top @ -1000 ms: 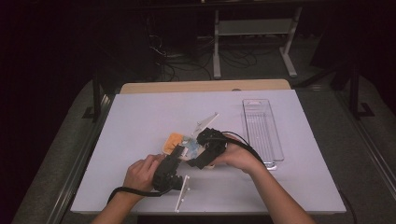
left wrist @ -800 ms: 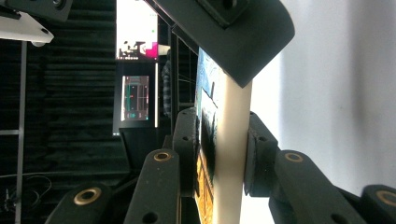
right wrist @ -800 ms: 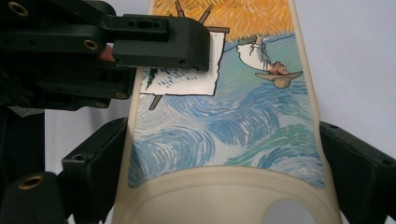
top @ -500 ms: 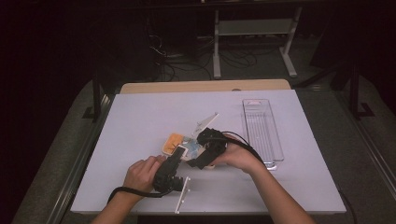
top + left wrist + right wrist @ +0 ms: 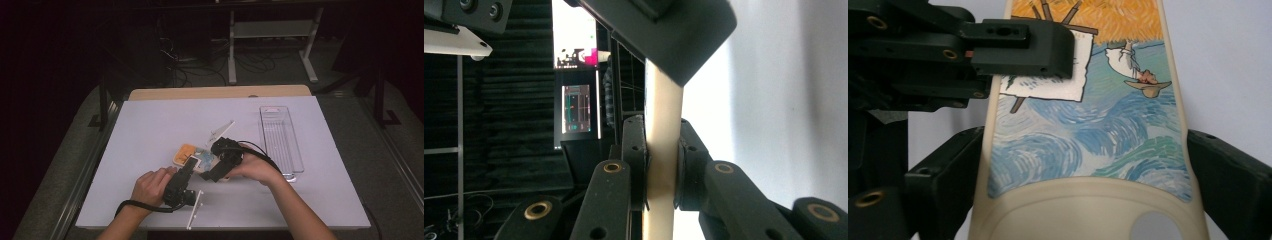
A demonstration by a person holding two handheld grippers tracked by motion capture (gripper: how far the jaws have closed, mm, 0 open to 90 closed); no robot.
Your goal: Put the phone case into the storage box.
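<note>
A phone case [image 5: 186, 152] with a painted orange and blue picture and a cream rim lies just off the white table [image 5: 150, 120], held between both grippers. My left gripper [image 5: 191, 164] comes in from the near left. Its jaws have just been closing, and its pads [image 5: 636, 160] now pinch the case's thin cream edge [image 5: 664, 125]. My right gripper [image 5: 212, 166] reaches in from the right. It spans the case's width [image 5: 1088, 115], with one black jaw against each side of the rim. The left gripper's upper jaw lies across the picture's far left corner in the right gripper view.
A clear plastic tray [image 5: 280, 140] lies lengthwise at the table's right. One thin white plastic strip [image 5: 221, 129] rests behind the case and another [image 5: 195, 215] near the front edge. Cables trail from both grippers.
The left gripper's jaws have drawn in onto the case's edge. Both hands have stayed where they were.
</note>
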